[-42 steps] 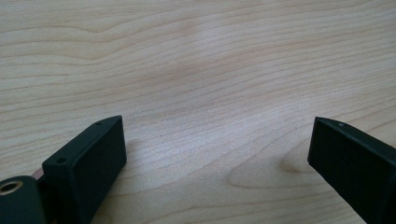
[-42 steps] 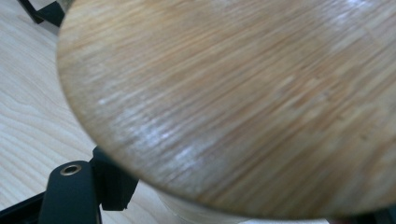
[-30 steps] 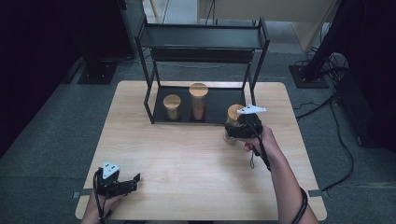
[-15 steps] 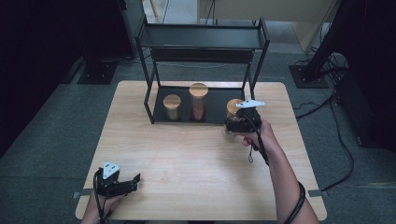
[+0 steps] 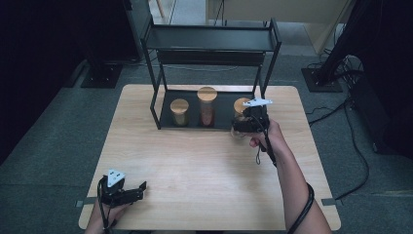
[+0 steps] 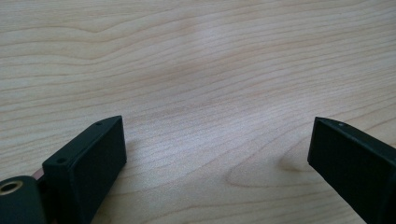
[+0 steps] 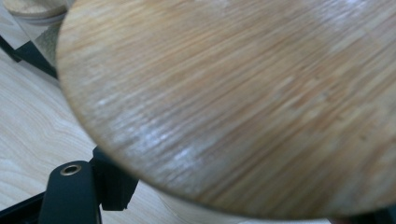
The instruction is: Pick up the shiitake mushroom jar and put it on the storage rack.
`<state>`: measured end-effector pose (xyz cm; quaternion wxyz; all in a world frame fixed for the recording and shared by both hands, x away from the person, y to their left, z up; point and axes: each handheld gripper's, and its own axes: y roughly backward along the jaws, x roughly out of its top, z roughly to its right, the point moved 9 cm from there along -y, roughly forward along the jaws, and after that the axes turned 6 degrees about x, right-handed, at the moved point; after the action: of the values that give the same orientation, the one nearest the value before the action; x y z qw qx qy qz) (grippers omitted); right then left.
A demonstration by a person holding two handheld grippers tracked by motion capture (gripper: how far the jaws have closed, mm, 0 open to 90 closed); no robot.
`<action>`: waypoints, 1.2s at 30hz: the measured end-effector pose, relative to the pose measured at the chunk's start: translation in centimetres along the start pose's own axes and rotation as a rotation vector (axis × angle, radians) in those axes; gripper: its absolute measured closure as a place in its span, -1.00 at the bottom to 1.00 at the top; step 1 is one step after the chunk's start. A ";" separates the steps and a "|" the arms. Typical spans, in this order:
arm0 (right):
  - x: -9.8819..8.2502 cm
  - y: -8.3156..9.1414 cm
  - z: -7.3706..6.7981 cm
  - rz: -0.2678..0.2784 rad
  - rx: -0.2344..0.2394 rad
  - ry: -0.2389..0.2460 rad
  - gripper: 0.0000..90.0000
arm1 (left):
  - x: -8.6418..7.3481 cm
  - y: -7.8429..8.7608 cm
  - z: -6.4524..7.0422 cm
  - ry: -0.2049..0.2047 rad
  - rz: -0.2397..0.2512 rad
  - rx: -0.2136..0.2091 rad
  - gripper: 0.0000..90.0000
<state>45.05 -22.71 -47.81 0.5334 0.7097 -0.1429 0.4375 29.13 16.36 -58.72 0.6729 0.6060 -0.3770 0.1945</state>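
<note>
Jar pinched at rack's right end

Right hand-held gripper clamped on bamboo-lidded jar beside the black rack's right post; two more jars just left on the lower shelf. Left hand-held gripper spread wide, low near counter's front-left edge, bare wood between.

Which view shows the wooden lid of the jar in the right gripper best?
The right gripper view: the lid is close up, wood grain sharp. The high view shows it small, partly behind the right gripper. The left gripper view faces the table.
</note>
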 end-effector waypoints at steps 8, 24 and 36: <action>0.4 -0.8 0.4 -0.006 -0.010 -0.011 -0.44 | 0.0 0.0 0.0 0.001 0.001 -0.002 -0.90; 0.9 -3.1 1.2 -0.019 -0.026 -0.031 -0.44 | -0.1 0.1 0.0 0.007 0.002 -0.002 -0.90; 2.4 -4.4 1.5 -0.009 -0.045 -0.045 -0.44 | -0.1 0.2 0.0 0.003 0.005 -0.003 -0.90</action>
<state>50.09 -21.73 -48.84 0.5477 0.7079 -0.1614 0.4158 28.96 16.38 -58.66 0.6739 0.6038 -0.3777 0.1965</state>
